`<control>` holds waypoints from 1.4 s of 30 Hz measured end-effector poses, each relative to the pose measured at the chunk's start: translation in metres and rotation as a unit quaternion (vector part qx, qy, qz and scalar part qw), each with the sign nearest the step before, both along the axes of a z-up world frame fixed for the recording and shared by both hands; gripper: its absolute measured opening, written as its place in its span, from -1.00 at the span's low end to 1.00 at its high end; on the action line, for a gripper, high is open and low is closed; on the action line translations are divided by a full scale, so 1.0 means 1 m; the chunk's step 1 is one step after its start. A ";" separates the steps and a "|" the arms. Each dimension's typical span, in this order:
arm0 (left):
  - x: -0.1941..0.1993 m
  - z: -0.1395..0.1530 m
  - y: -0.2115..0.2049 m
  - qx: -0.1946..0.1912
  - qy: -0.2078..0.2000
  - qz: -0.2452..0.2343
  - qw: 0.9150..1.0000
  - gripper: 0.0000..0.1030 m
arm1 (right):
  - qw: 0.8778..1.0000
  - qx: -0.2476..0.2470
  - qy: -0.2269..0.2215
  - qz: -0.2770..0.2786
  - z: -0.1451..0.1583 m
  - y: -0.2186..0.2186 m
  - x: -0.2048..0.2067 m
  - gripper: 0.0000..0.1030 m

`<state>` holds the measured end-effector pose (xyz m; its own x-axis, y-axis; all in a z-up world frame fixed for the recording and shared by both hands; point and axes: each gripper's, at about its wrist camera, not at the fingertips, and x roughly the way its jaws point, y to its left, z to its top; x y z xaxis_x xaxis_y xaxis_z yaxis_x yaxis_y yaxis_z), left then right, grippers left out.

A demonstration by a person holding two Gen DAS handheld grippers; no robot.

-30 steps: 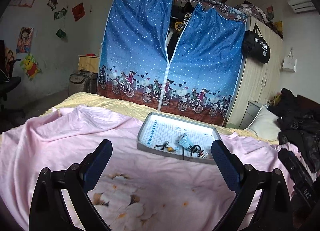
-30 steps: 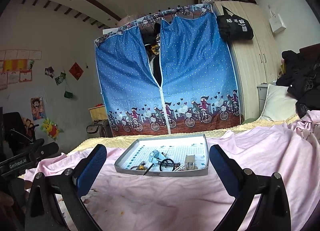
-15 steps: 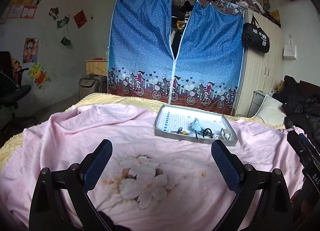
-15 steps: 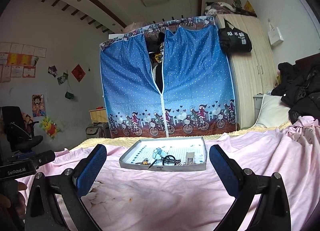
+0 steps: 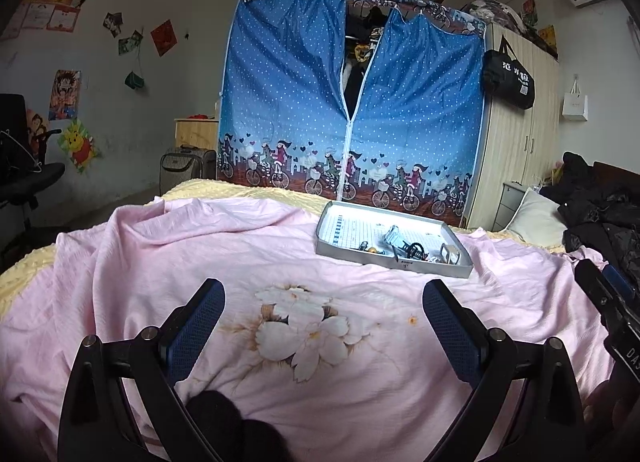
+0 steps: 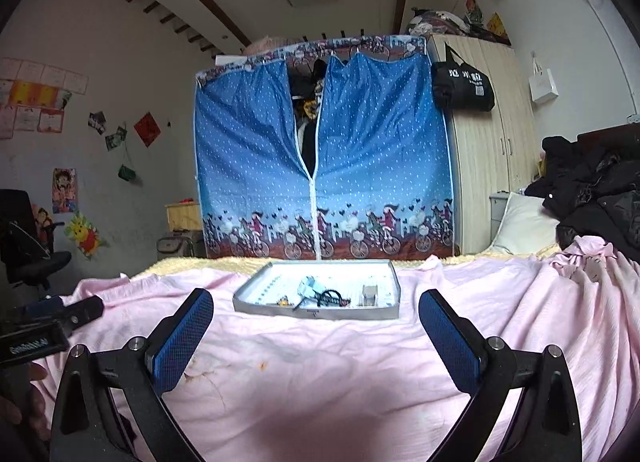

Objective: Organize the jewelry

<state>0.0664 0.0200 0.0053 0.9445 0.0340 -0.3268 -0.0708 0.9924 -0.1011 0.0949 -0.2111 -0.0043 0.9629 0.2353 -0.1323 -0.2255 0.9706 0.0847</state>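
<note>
A shallow grey tray (image 5: pixel 352 252) (image 6: pixel 276 308) with a white gridded floor lies on the pink bedspread (image 5: pixel 280 342) (image 6: pixel 340 374). Small jewelry pieces are heaped along its near side: a pale blue item (image 5: pixel 393 234) (image 6: pixel 308 286), a black ring-shaped piece (image 5: pixel 416 250) (image 6: pixel 330 297), a gold bead (image 5: pixel 373 250) (image 6: pixel 285 302) and a small silvery clasp-like piece (image 5: pixel 450 254) (image 6: pixel 370 294). My left gripper (image 5: pixel 323 304) is open, well short of the tray. My right gripper (image 6: pixel 316 316) is also open and holds nothing, with the tray seen between its fingers farther off.
A blue fabric wardrobe (image 5: pixel 352 109) (image 6: pixel 320 157) stands behind the bed, a wooden wardrobe (image 5: pixel 520 133) to its right. Dark clothes (image 5: pixel 600 213) (image 6: pixel 592 189) and a pillow (image 6: pixel 524 225) lie at the right. An office chair (image 5: pixel 24 177) stands at the left.
Both grippers have drawn back from the tray, which now looks smaller and farther away. More of the pink bedspread and its flower print shows. Both stay open.
</note>
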 end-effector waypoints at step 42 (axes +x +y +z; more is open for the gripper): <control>-0.002 -0.008 -0.002 0.020 -0.009 -0.002 1.000 0.89 | 0.998 -0.037 0.045 -0.002 -0.020 0.010 0.006 1.00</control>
<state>0.0646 0.0179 -0.0026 0.9503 0.0427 -0.3085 -0.0653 0.9959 -0.0633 0.1009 -0.2006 -0.0240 0.9471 0.2185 -0.2351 -0.2168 0.9756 0.0333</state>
